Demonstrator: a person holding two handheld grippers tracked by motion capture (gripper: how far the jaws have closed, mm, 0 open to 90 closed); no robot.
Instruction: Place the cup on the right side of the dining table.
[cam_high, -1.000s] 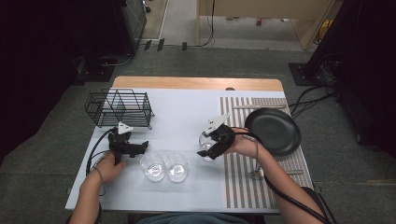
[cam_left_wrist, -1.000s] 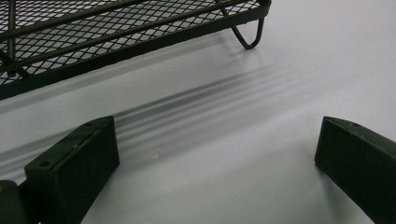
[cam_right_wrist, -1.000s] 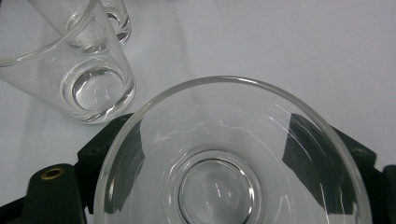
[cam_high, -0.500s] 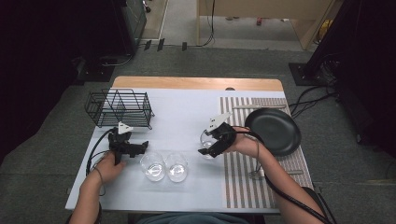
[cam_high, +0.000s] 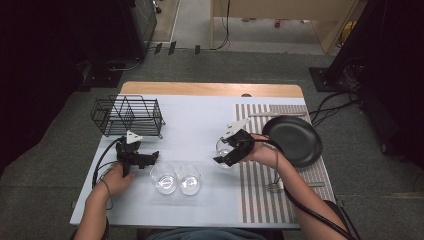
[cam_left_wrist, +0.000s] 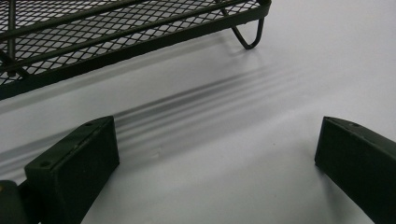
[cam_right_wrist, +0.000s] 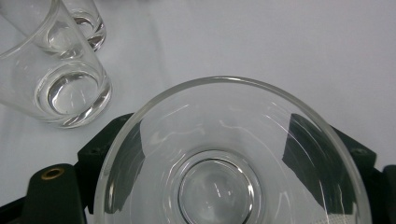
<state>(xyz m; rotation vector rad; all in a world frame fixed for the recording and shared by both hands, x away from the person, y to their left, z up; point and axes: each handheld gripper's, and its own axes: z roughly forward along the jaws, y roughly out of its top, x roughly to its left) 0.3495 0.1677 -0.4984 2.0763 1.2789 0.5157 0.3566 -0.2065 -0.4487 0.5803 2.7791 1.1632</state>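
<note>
The clear glass bowl (cam_right_wrist: 229, 158) sits between the jaws of the right gripper (cam_high: 231, 150), near the middle of the table, just left of the striped mat (cam_high: 280, 165). In the right gripper view the two black jaws stand on either side of the bowl's wall, seen darkly through the glass; they look closed on it or very nearly so, but whether they truly press it cannot be told.

To do this step well, I judge the hold should be firm yet gentle: the glass is smooth, round and slick, with a flared rim and a thick circular base, so it could slide or twist out of flat jaws. Keeping the bowl level and lifting slowly would help, as would steering clear of the two glass tumblers (cam_high: 176, 178) that stand side by side just to its left.

The left gripper (cam_high: 136, 159) rests low on the left part of the table with its jaws spread wide and nothing between them, facing the foot of the black wire rack (cam_left_wrist: 116, 32). The rack has a fine mesh floor and thin bent rod legs.

The table (cam_high: 200, 120) is matte pale grey-white with a wooden far edge. On the right lies a round black pan (cam_high: 296, 141), dull and shallow, touching the striped mat.
</note>
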